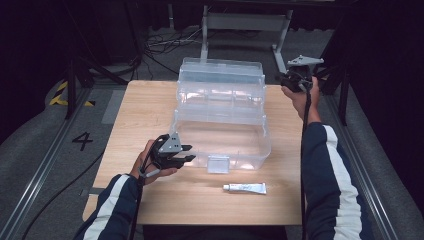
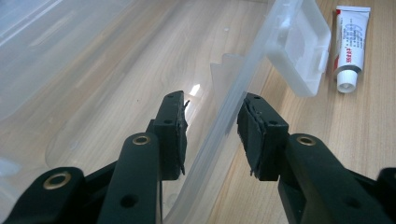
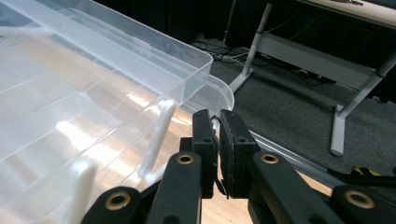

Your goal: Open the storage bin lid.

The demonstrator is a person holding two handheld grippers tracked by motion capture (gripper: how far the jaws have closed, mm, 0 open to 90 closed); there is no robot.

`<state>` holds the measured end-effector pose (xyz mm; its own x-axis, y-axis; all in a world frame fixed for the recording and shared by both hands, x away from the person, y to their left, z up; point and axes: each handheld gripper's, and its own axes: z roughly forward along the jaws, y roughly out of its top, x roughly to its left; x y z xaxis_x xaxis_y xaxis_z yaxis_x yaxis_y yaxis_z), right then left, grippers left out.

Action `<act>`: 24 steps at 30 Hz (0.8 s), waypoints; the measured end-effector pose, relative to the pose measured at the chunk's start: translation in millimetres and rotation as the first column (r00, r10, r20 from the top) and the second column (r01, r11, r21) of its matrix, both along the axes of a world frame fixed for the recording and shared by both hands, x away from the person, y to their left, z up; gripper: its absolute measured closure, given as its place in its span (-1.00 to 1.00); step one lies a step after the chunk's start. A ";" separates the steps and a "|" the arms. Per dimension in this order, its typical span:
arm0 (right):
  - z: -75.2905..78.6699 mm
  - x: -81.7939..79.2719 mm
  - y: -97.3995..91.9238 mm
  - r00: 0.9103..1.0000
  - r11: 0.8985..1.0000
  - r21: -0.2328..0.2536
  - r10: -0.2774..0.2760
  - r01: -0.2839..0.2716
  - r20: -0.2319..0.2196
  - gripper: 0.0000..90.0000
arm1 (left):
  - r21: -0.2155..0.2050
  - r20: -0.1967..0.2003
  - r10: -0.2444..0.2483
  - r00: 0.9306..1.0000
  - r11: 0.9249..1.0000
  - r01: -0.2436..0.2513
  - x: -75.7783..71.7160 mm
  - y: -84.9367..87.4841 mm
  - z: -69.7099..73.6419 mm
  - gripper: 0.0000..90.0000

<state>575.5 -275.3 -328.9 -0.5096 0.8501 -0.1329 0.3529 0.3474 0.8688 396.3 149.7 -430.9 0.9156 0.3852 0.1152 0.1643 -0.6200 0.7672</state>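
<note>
Left gripper [image 2: 212, 135] jaws part-open astride clear box [image 1: 220, 117] front wall, pads not pressing, right gripper [image 3: 218, 140] closed, empty, beside box's far corner, tube [image 1: 245, 188] near.

Black tongs [image 1: 186, 152], brass rivets, grey plate; navy white-striped sleeves [image 1: 327, 175].

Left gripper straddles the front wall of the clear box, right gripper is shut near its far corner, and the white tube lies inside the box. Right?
Not quite. The white tube lies outside the clear box, on the table in front of the latch; the high view shows it. The left gripper does straddle the front wall, and the right gripper is shut by the far corner.
</note>
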 end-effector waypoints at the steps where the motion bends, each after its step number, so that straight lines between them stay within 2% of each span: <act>1: 0.8 -4.4 -1.5 1.000 1.000 -0.003 0.005 -0.004 0.004 0.89 | 0.000 0.000 0.000 1.000 1.000 0.000 0.0 0.0 0.0 0.39; 8: 0.6 -33.4 -10.0 0.999 0.999 -0.015 0.049 -0.049 0.022 0.86 | -0.003 0.001 -0.002 1.000 1.000 0.002 0.3 0.1 -0.4 0.38; 9: 0.6 -33.4 -10.0 0.999 0.999 -0.015 0.049 -0.049 0.022 0.86 | -0.003 0.001 -0.002 1.000 1.000 0.002 0.3 0.1 -0.4 0.38; 13: -6.5 -56.5 -18.8 0.997 0.997 -0.026 0.078 -0.077 0.021 0.84 | -0.002 0.001 0.003 1.000 1.000 -0.003 -0.1 -0.4 -0.5 0.37; 15: -7.6 -59.5 -20.2 0.996 0.996 -0.022 0.083 -0.083 0.021 0.84 | 0.000 0.003 0.005 1.000 1.000 -0.005 -0.3 -0.6 -0.5 0.37; 18: -11.1 -72.9 -25.5 0.995 0.995 -0.008 0.097 -0.097 0.022 0.84 | 0.003 0.003 0.011 1.000 1.000 -0.011 -1.1 -1.0 -0.5 0.36; 23: -17.8 -94.9 -26.7 0.990 0.990 -0.028 0.139 -0.139 0.020 0.84 | 0.014 0.012 0.023 1.000 1.000 -0.023 -2.6 -1.9 -0.2 0.34; 24: -19.6 -99.6 -26.9 0.987 0.987 -0.021 0.158 -0.157 0.016 0.84 | 0.018 0.014 0.024 1.000 1.000 -0.024 -2.6 -2.0 0.0 0.34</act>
